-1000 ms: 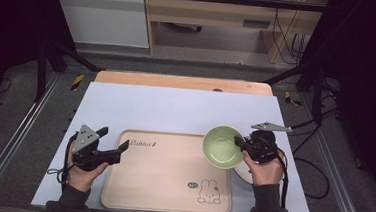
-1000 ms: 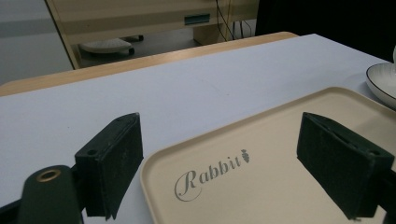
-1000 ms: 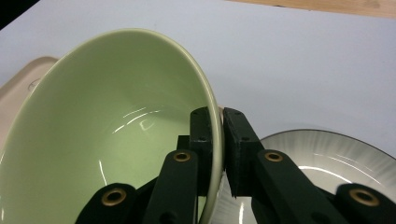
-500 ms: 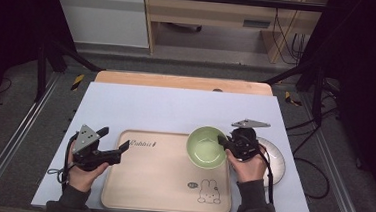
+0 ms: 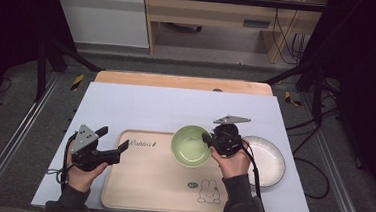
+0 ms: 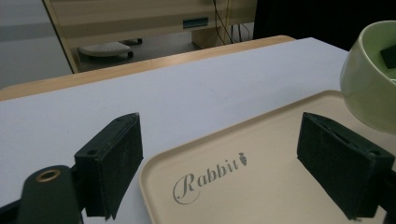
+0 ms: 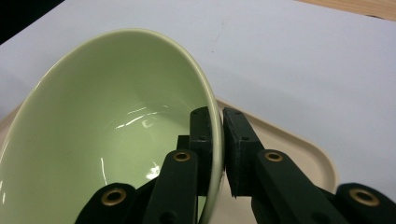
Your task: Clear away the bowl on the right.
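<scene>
A light green bowl point(image 5: 190, 145) hangs over the right part of a beige tray point(image 5: 146, 178) printed with "Rabbit". My right gripper point(image 5: 207, 140) is shut on the bowl's right rim, one jaw inside and one outside; in the right gripper view the rim of the bowl point(image 7: 112, 121) runs between the pads at my gripper point(image 7: 217, 140). My left gripper point(image 5: 115, 147) rests at the tray's left edge, open and holding nothing. In the left gripper view its wide jaws frame the tray point(image 6: 261, 154) at my gripper point(image 6: 224, 168), and the bowl point(image 6: 369, 79) shows at the right edge.
A white plate point(image 5: 267, 159) lies on the pale blue table cover point(image 5: 175, 110) to the right of the tray, just behind my right hand. A wooden table edge point(image 5: 182, 82) runs along the back. Dark stands and cables flank the table.
My right gripper has carried the green bowl leftward, off the white plate and over the tray. The plate is now uncovered. The left gripper has stayed where it was.
</scene>
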### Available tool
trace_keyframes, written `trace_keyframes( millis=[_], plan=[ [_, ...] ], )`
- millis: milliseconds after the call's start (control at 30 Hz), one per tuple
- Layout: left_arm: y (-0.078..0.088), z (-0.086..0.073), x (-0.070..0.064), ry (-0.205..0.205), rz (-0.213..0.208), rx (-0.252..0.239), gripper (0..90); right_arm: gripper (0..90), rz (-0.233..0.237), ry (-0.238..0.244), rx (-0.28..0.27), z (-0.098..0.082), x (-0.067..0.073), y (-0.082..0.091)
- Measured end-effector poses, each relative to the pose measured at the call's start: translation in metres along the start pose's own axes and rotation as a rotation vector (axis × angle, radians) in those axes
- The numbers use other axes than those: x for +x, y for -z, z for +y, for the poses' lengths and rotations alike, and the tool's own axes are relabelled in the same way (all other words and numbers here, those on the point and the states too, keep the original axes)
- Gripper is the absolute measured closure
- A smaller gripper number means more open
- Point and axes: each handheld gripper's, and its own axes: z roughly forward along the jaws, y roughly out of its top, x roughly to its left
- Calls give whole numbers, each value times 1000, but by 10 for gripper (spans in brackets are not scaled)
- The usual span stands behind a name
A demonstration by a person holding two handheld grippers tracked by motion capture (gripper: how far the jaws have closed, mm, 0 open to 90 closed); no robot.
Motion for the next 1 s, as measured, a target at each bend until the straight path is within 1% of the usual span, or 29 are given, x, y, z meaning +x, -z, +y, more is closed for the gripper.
trace_keyframes(
  millis=[67,233,267,300,333,367,433,533,633,733,967,1000],
  plan=[
    [0,0,0,2,-1,-2,139,828,7,10,-3,2,3,-3],
    [1,0,0,7,0,-7,138,828,20,13,6,7,10,-11],
    [1,0,0,7,0,-8,138,828,25,13,7,8,12,-15],
    [1,1,0,6,0,-9,138,828,25,13,7,8,12,-15],
    [1,1,1,3,1,-7,138,828,25,19,6,9,12,-17],
    [2,1,1,5,1,-10,139,828,29,13,10,9,14,-19],
    [2,1,1,6,0,-11,138,828,30,18,16,10,16,-24],
    [2,1,1,6,1,-10,138,828,34,14,26,10,17,-28],
    [2,1,1,5,0,-10,138,828,34,27,35,10,18,-34],
    [2,1,0,5,-1,-10,139,828,37,18,44,9,20,-39],
    [2,1,0,3,-4,-10,139,828,38,23,52,8,23,-46],
    [2,1,0,3,-5,-10,139,828,39,25,60,8,24,-49]
  ],
)
